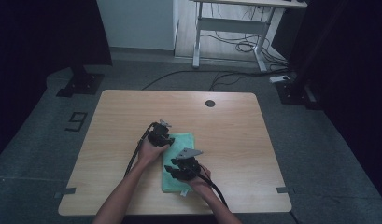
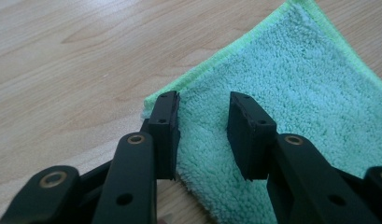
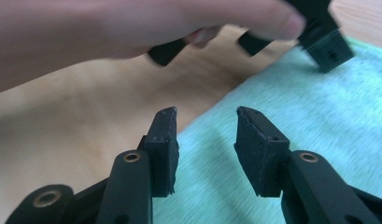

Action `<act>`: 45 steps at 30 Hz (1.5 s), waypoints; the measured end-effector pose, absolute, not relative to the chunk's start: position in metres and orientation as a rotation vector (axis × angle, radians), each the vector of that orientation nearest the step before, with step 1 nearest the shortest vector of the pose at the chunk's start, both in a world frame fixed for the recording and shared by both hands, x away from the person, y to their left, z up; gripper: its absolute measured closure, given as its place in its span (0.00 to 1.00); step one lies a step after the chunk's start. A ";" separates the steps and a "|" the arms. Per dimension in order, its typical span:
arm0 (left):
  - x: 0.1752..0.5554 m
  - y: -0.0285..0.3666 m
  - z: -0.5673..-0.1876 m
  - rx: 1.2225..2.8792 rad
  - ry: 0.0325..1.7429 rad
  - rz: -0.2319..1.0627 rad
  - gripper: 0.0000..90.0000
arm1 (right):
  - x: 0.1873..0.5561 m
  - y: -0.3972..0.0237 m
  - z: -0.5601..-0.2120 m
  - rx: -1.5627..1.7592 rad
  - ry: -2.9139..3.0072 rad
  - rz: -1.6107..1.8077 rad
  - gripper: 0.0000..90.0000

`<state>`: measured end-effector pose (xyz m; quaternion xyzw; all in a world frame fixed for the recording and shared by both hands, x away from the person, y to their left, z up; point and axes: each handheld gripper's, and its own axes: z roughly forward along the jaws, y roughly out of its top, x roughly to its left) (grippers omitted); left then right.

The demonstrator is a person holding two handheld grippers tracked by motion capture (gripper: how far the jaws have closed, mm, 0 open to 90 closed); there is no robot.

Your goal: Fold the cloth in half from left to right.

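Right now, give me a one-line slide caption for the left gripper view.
Left hand-held gripper, jaws apart, poised over the corner of a folded teal microfibre cloth on a wooden table.

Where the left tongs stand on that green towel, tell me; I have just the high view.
Observer: The left tongs are open over a corner of the towel, which is not pinched.
Operator: Now report the right tongs.
Observer: The right tongs are open too, over the towel's edge beside bare table, with nothing gripped.
Operator: Describe the towel's border.
Observer: A lighter green stitched hem runs along its edges.
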<state>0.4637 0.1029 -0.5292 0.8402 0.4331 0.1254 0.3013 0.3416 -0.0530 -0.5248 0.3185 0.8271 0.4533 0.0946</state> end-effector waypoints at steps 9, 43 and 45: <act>0.464 0.103 -0.531 2.222 1.154 0.324 0.71 | 0.365 -0.038 -0.542 0.984 2.510 1.245 0.65; 0.463 0.101 -0.531 2.224 1.163 0.342 0.70 | 0.300 -0.039 -0.550 0.808 2.539 1.218 0.56; 0.462 0.101 -0.531 2.225 1.163 0.345 0.70 | 0.299 -0.040 -0.551 0.808 2.528 1.224 0.56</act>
